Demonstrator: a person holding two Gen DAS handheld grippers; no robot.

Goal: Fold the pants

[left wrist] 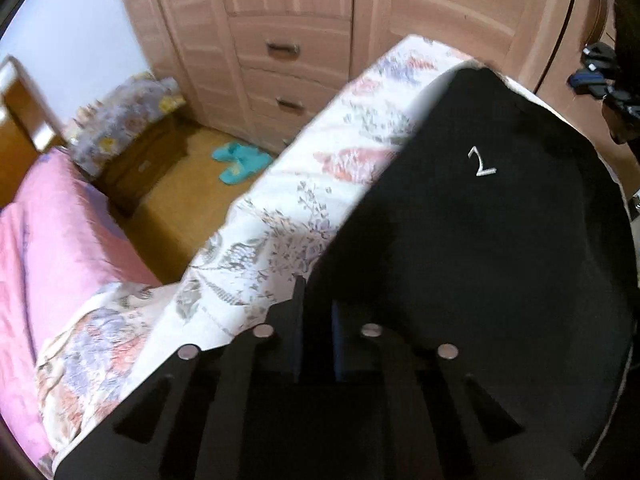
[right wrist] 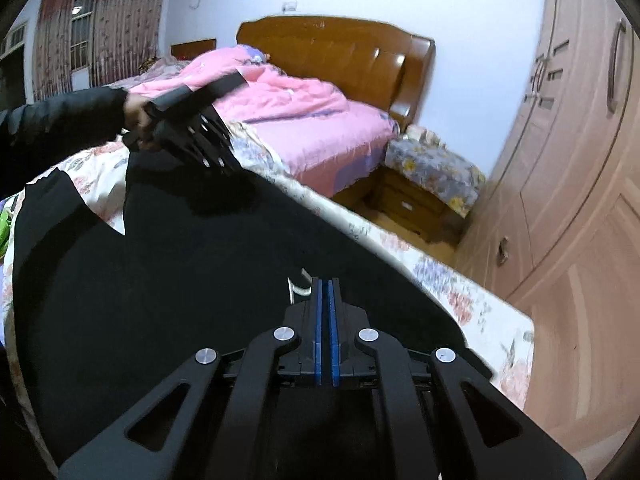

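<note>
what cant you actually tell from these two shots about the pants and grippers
- Left gripper, left wrist view: black fingers merge with the black pants; whether it holds cloth is unclear.
- Right gripper, right wrist view: pads nearly together; cloth between them not discernible.
- Pants' waist and hems: cut off by the frame edges.
- White mark: blurred.

White "2" marks the black pants [left wrist: 500,220].

Black pants [right wrist: 168,264] with a small white embroidered mark lie spread flat on the floral bedspread [right wrist: 472,300]
</note>
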